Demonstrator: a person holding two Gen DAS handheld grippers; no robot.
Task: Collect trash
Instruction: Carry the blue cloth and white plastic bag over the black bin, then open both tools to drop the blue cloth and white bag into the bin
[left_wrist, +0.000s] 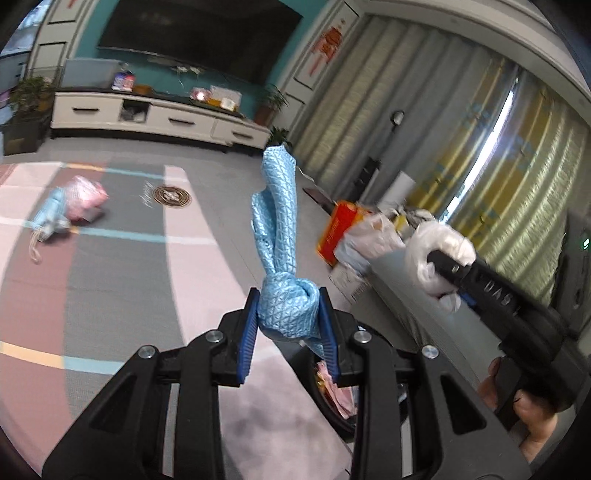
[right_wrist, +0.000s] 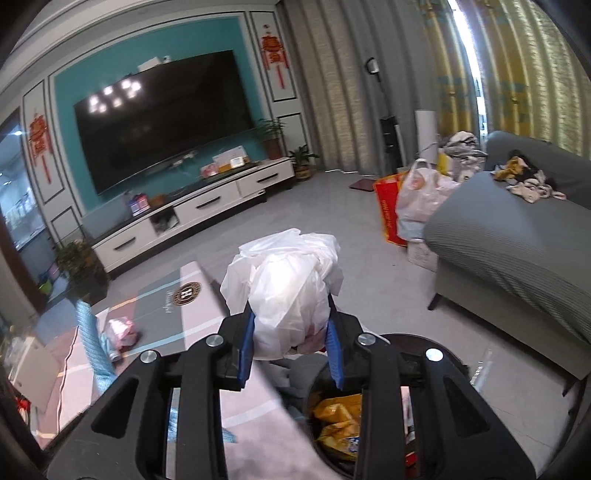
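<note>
My left gripper (left_wrist: 288, 308) is shut on the knot of a light blue textured bag (left_wrist: 277, 218), whose loose end stands up above the jaws. My right gripper (right_wrist: 290, 326) is shut on a crumpled white plastic bag (right_wrist: 288, 284). In the left wrist view the right gripper (left_wrist: 441, 258) appears at the right, with the white bag (left_wrist: 432, 240) bunched at its tip and a hand (left_wrist: 524, 413) on its handle. A dark round bin (right_wrist: 410, 339) sits just below both grippers, with yellow wrappers (right_wrist: 340, 413) inside. The blue bag (right_wrist: 90, 332) also shows at the left of the right wrist view.
A pink and blue bundle (left_wrist: 70, 210) lies on the patterned floor mat (left_wrist: 122, 288). A grey sofa (right_wrist: 517, 243) stands at the right, with a red box and full plastic bags (right_wrist: 413, 199) beside it. The white TV cabinet (right_wrist: 192, 218) lines the far wall.
</note>
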